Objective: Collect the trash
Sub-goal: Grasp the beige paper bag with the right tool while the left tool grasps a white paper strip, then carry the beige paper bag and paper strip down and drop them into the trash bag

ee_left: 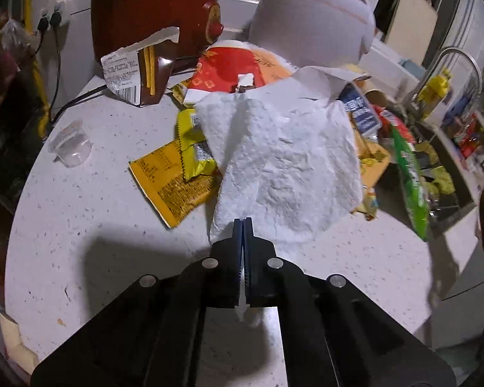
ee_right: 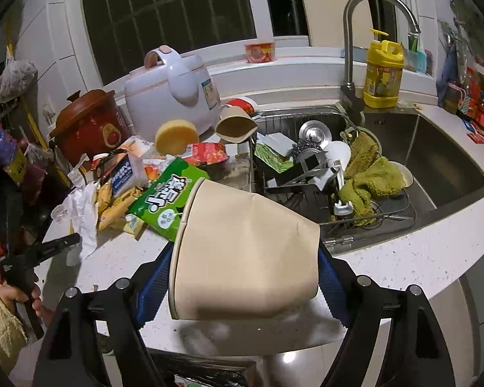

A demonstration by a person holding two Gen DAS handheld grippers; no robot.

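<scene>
While pinched, tissue point(ee_left: 284, 161); cup point(ee_right: 242, 251) likely squeezed.

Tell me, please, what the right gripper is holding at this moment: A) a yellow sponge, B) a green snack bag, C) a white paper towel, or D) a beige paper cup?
D: the right gripper has its blue-padded fingers clamped on either side of the beige paper cup, held above the counter edge.
</scene>
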